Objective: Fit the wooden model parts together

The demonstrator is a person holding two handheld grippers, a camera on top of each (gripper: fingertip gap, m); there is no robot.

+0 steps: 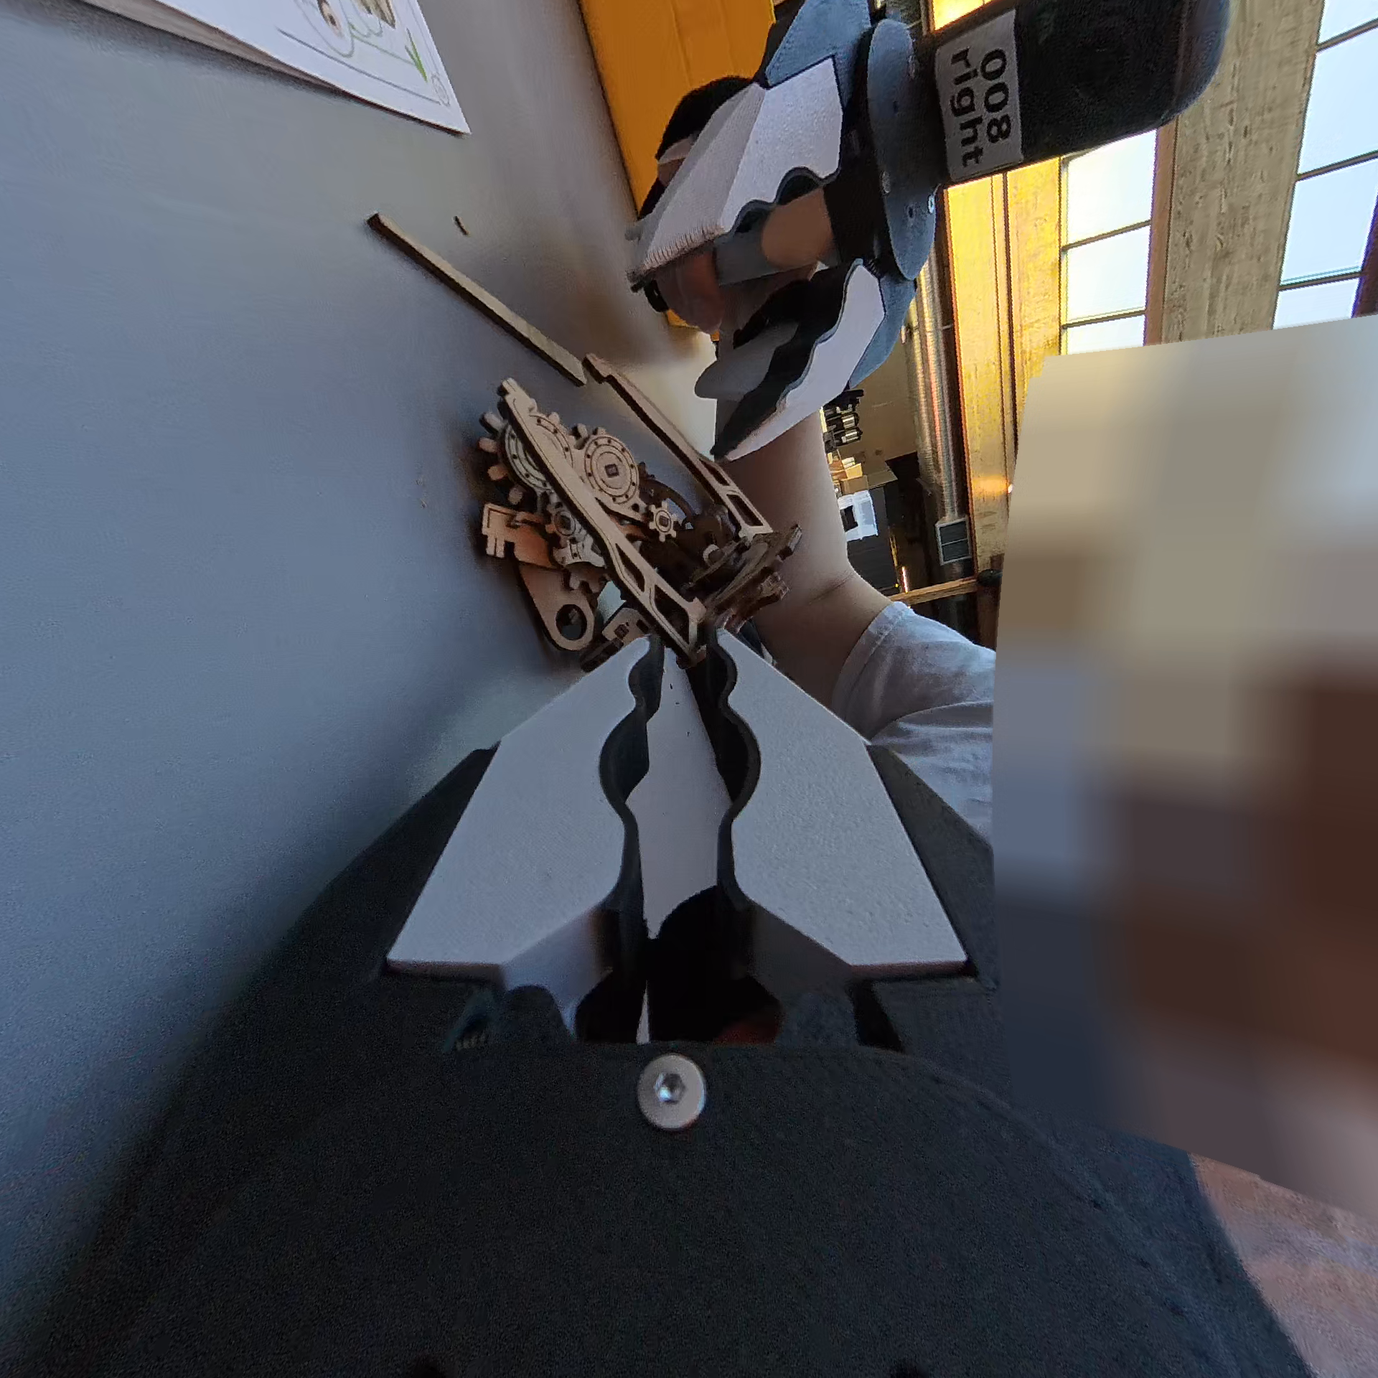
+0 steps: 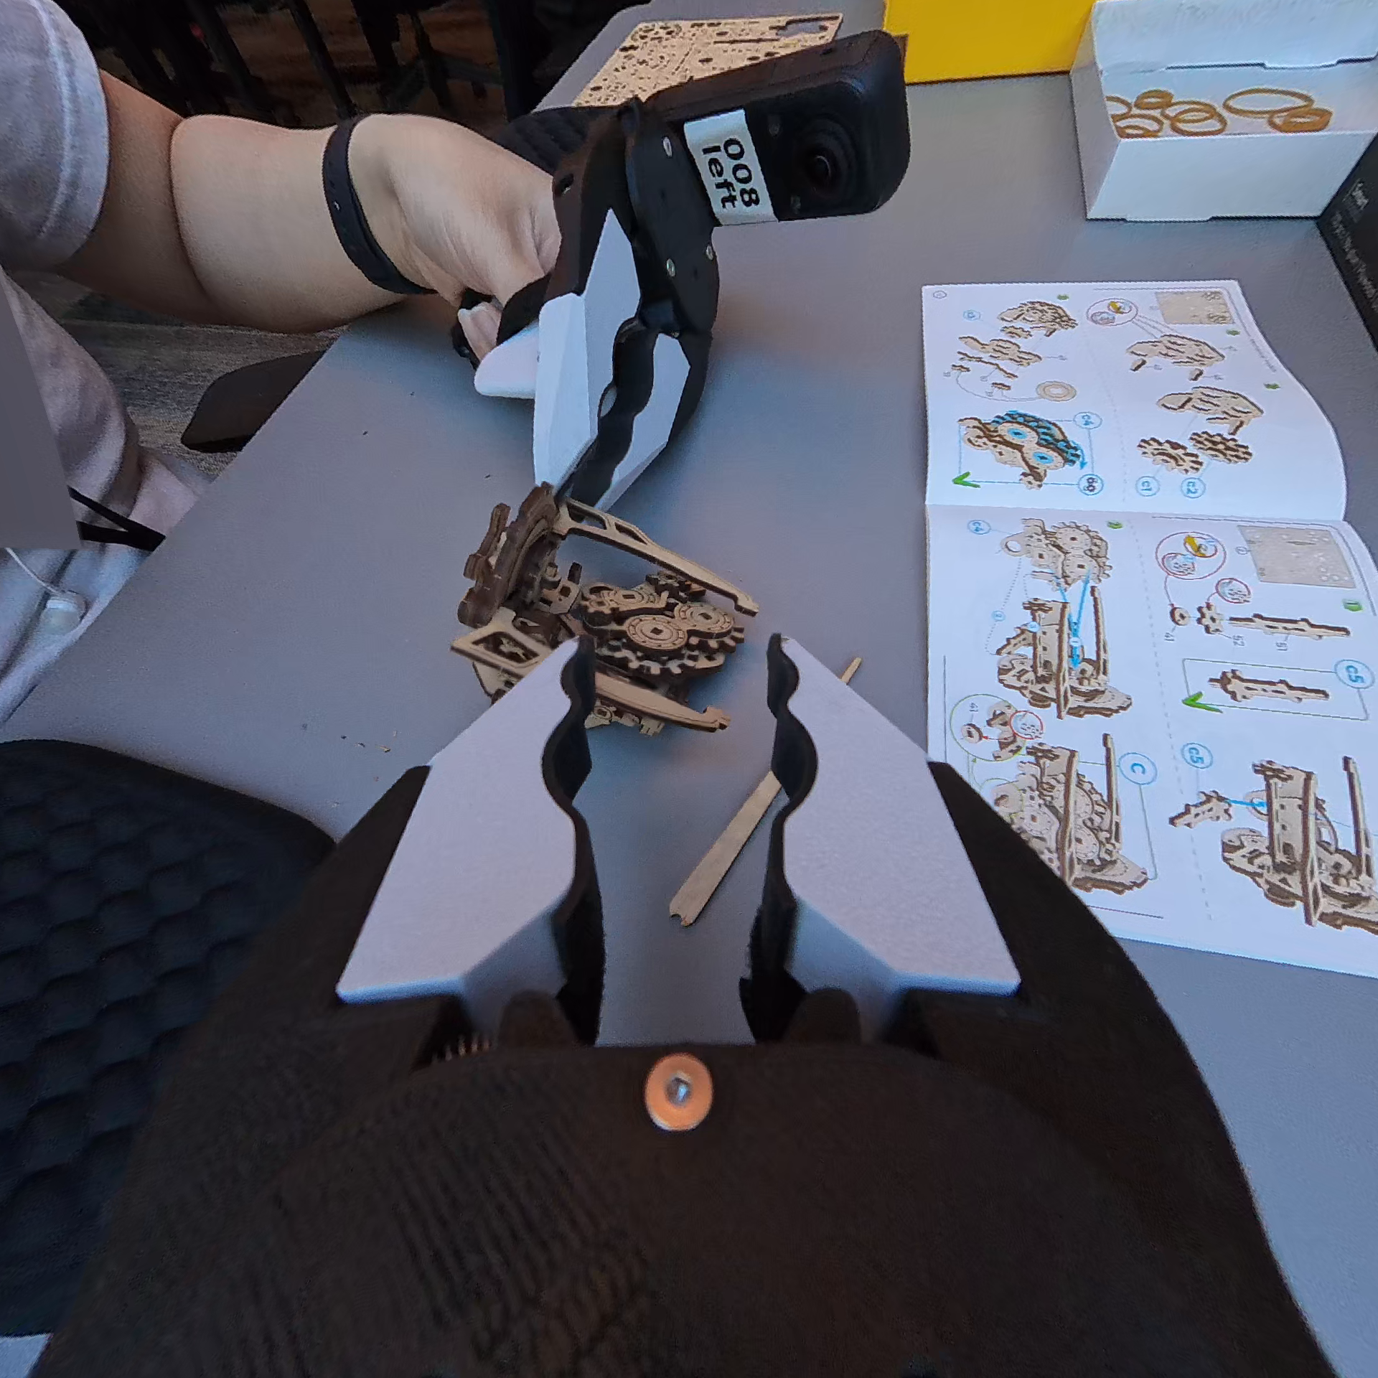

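A partly built wooden gear model lies on the grey table, with gears and two long side arms. My left gripper is shut on the end of one side frame of the model; it also shows in the right wrist view, tips at the model's far end. My right gripper is open and empty, just above the near side of the model. It shows in the left wrist view above the model, jaws apart. A loose thin wooden stick lies on the table between my right fingers.
An open instruction booklet lies to the right. A white box with rubber bands and a punched-out wooden sheet stand at the back. A yellow box is behind. The person's arm rests at the left table edge. The tips of one gripper are about 7 centimeters away from the tips of the other. From the right gripper's tips to the loose thin wooden stick is close to 6 centimeters. My left wrist view looks at it from another angle.
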